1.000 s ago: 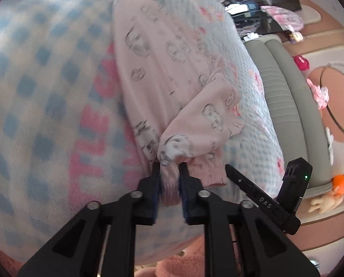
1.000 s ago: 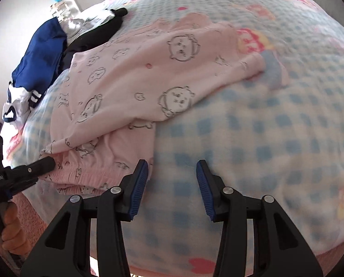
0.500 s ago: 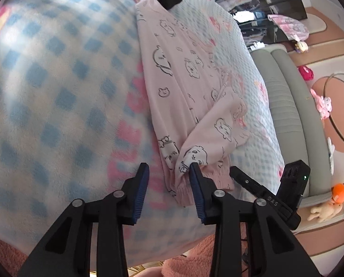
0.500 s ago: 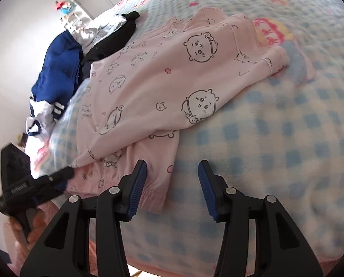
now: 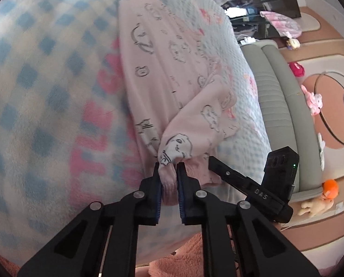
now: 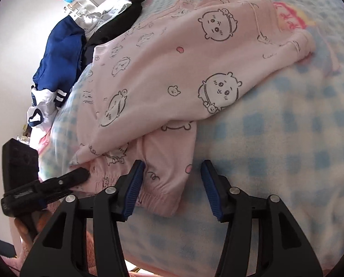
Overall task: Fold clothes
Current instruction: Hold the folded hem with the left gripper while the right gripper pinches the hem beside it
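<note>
Pink pyjama bottoms (image 6: 162, 73) printed with cartoon animals lie spread on the blue-checked blanket (image 6: 287, 152) of the bed, their ribbed waistband at the near edge and the legs running away toward the far side, where a heap of dark blue and black clothes (image 6: 61, 53) sits near the far-left corner. The left gripper (image 5: 168, 175) is closing, its blue pads pinching a bunched fold of the waistband at the bed's near edge. The right gripper (image 6: 173, 182) hangs over the other end of the same waistband, jaws about half apart and narrowing; cloth lies between them, but the pads do not look pressed on it, so nothing seems held on that side yet. The step in hand appears to be taking the waistband at both corners to start a fold. The next move likely calls for the right gripper to sink onto the hem and close on it, catching both layers, before the two lift together and carry the waistband toward the leg ends.
</note>
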A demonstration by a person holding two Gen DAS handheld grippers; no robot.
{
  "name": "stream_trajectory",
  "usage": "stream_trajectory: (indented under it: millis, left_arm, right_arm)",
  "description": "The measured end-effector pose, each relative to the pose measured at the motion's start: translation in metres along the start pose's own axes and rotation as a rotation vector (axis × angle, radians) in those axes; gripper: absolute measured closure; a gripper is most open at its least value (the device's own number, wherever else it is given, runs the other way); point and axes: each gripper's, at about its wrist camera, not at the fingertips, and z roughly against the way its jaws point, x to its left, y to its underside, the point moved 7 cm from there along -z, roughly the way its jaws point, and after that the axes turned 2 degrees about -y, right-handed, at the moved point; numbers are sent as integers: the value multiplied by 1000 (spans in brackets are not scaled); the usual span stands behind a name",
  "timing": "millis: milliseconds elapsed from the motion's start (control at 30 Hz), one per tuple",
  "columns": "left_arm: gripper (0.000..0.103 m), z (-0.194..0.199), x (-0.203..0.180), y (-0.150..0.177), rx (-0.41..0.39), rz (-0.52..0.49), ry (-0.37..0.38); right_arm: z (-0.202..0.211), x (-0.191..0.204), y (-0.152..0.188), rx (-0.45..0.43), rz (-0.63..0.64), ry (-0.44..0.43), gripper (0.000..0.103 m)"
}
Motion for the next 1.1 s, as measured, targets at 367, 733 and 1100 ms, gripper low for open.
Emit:
stream_trajectory:
  millis: [367,733,1100]
  left_arm:
    - [73,-5,10,2,37,21,-8]
    - [55,-25,6,2,45,31,23]
    - [87,9,-34,0,-15,-144,-19]
  right_arm:
    - [31,-18,-8,-108,-35,32,80]
    - [-5,-2,1,23,13,-112,52]
    - [44,15,3,-79,73,-118,88]
